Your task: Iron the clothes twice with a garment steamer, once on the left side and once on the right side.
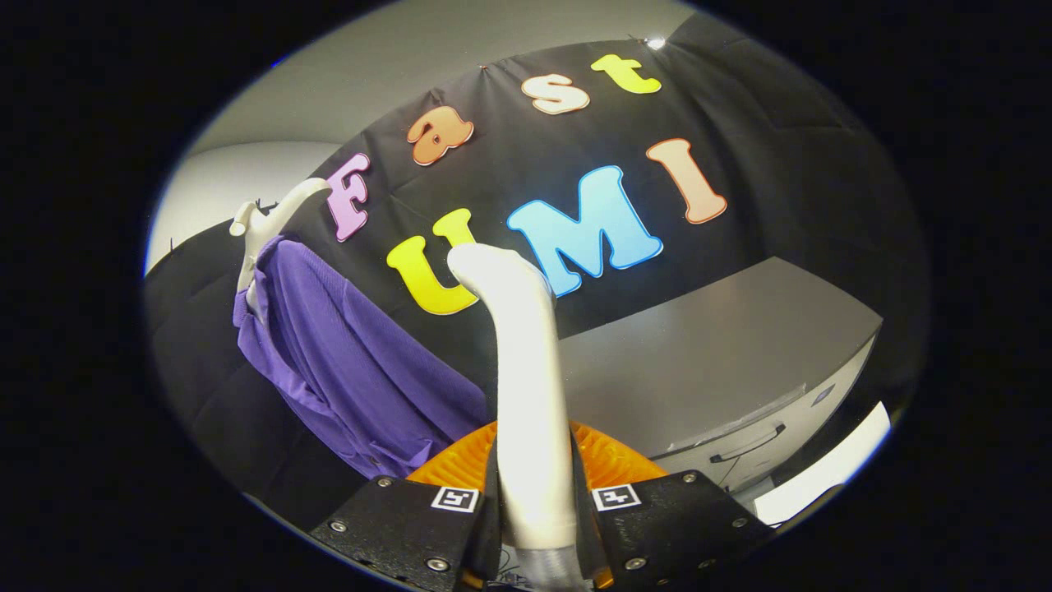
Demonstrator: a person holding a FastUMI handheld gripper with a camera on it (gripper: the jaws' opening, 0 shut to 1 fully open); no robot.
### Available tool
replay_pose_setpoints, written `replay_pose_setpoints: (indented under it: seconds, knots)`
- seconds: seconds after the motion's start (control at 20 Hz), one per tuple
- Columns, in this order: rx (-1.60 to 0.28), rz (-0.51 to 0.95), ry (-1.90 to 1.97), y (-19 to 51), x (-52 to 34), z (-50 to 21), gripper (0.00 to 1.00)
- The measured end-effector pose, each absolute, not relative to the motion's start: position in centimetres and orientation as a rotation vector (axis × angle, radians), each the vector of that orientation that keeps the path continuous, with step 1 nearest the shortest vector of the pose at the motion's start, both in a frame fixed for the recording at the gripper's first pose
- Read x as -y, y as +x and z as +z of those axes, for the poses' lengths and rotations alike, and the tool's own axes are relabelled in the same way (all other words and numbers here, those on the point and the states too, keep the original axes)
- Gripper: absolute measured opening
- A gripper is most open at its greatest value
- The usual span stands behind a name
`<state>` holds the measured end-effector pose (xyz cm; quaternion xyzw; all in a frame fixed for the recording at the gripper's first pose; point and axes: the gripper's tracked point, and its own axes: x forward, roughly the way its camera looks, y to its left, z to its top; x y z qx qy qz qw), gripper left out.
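A white garment steamer wand (526, 386) stands upright between my fingers, its curved head at the top bending left. My gripper (536, 501) is shut on the wand's handle, with a ribbed hose (549, 567) running out below. A purple shirt (353, 362) hangs on a white hanger (267, 218) to the left of the wand and beyond it, against the black booth wall. The steamer head is apart from the shirt, off its right side.
A grey cabinet (707, 353) with a drawer handle (746, 444) stands to the right, beyond the fingers. An orange ribbed object (612, 460) sits just behind the wand near the fingers. The black cloth wall (781, 164) closes off the back.
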<state>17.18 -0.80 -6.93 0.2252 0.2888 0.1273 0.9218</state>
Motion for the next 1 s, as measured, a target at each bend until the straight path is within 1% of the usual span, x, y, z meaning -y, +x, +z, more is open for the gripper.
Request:
replay_pose_setpoints:
  seconds: [0.2, 0.5, 0.75, 1.0]
  knots:
    - [-0.526, 0.212, 0.415, 14.3, -0.8, -5.2, 0.36]
    - [-0.372, 0.188, 0.307, 11.5, -4.1, -0.5, 0.36]
    - [-0.262, 0.197, 0.156, 10.1, -8.1, 1.3, 0.35]
    - [-0.198, 0.226, -0.005, 10.5, -12.7, 1.8, 0.36]
